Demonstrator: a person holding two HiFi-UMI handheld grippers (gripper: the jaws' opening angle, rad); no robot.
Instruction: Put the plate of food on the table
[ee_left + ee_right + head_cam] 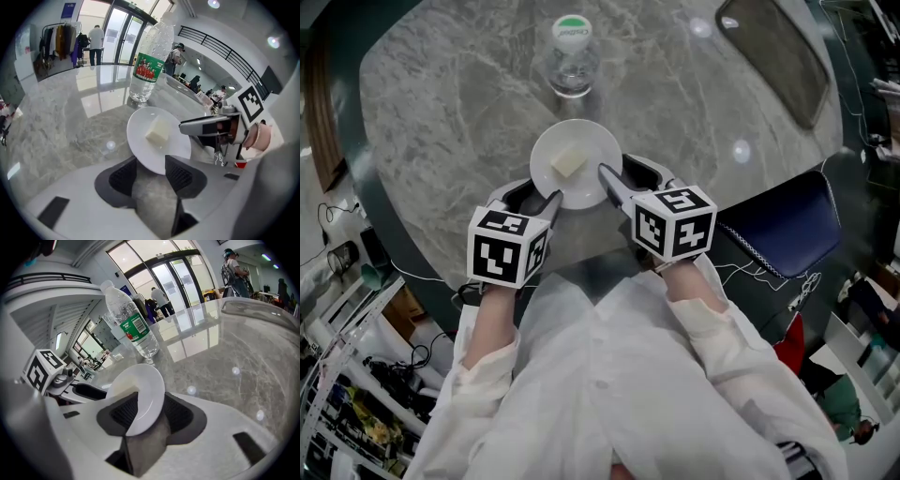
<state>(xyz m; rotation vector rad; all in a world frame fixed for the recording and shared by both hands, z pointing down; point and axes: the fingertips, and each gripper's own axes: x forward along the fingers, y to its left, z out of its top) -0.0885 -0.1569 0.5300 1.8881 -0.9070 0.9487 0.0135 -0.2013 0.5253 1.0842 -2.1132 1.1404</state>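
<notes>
**Plate [598,148] lying face up on the table, a gripper at each lower edge**

Plate is sitting in the middle of the head view, on the grey marble table [441,112], just below a clear bottle [572,56] with a green cap. Being round, it is showing no long axis of its own. Its open face is pointing up toward the camera, and its rim is looking level with the tabletop. The food [569,164], a pale block, is lying slightly left of the plate's centre, turned so that its corners are pointing up-right and down-left in the frame.

The left gripper [546,199] is coming in from the lower left. In the left gripper view its jaws are standing wide apart, with the plate's near rim [140,150] reaching in between them. The pads [123,176] are not pressing on it.

The right gripper [614,178] is coming in from the lower right. In the right gripper view the rim [145,394] is sitting slantwise between its jaws, and the jaws are holding it there. The bottle [131,324] is standing just beyond the plate's far edge.

White sleeves [487,375] are filling the bottom of the head view. A dark blue chair [778,220] is showing at the right, beside the table's edge.
</notes>
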